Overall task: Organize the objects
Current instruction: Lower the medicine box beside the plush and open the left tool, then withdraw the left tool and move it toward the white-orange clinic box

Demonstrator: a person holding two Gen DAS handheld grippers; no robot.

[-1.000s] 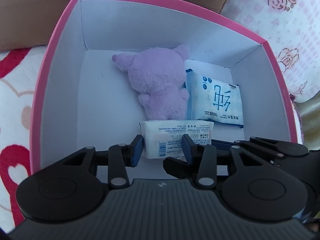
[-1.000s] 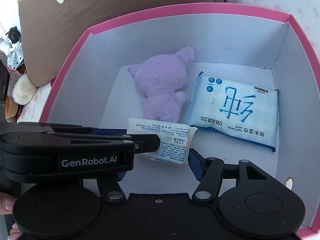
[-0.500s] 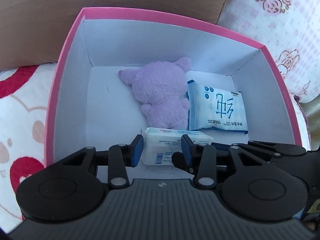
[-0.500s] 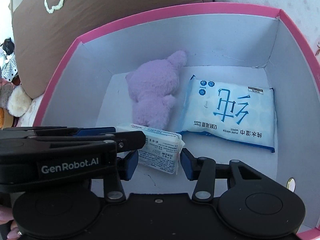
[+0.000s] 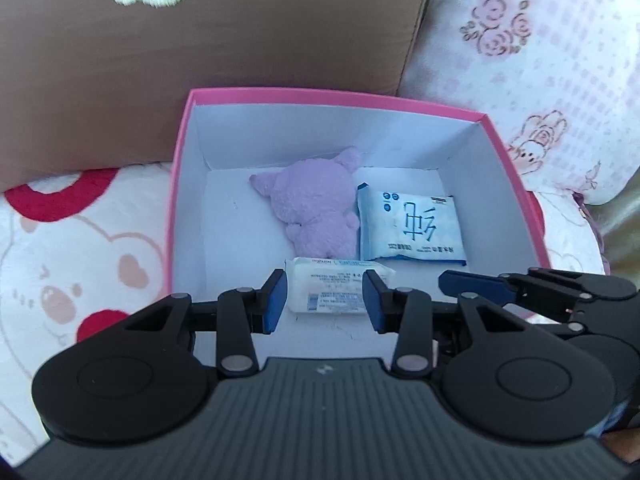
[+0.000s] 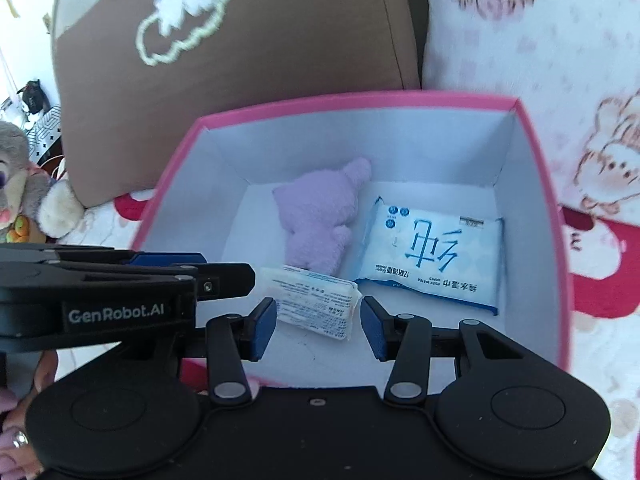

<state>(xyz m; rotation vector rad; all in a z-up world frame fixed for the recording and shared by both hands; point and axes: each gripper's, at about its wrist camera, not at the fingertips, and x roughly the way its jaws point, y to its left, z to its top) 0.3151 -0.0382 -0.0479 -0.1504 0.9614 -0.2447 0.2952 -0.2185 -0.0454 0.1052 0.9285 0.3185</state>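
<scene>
A pink box (image 5: 180, 168) (image 6: 168, 208) with a white inside holds a purple plush toy (image 5: 316, 204) (image 6: 320, 216), a blue wet-wipes pack (image 5: 412, 224) (image 6: 432, 252) to its right, and a small white tissue pack (image 5: 336, 288) (image 6: 316, 300) lying on the box floor in front of the plush. My left gripper (image 5: 326, 300) is open and empty, above the near edge of the box. My right gripper (image 6: 318, 324) is open and empty beside it, also above the near edge. Each gripper shows at the side of the other's view.
The box stands on a white blanket (image 5: 60, 264) with red hearts and bear faces. A brown cushion (image 5: 200, 40) with a cloud motif leans behind the box, a pink floral pillow (image 5: 540, 60) at the back right. A grey plush toy (image 6: 20, 184) lies far left.
Both grippers have drawn back and up out of the box, so the box looks smaller. The tissue pack stays lying on the box floor, free of both grippers.
</scene>
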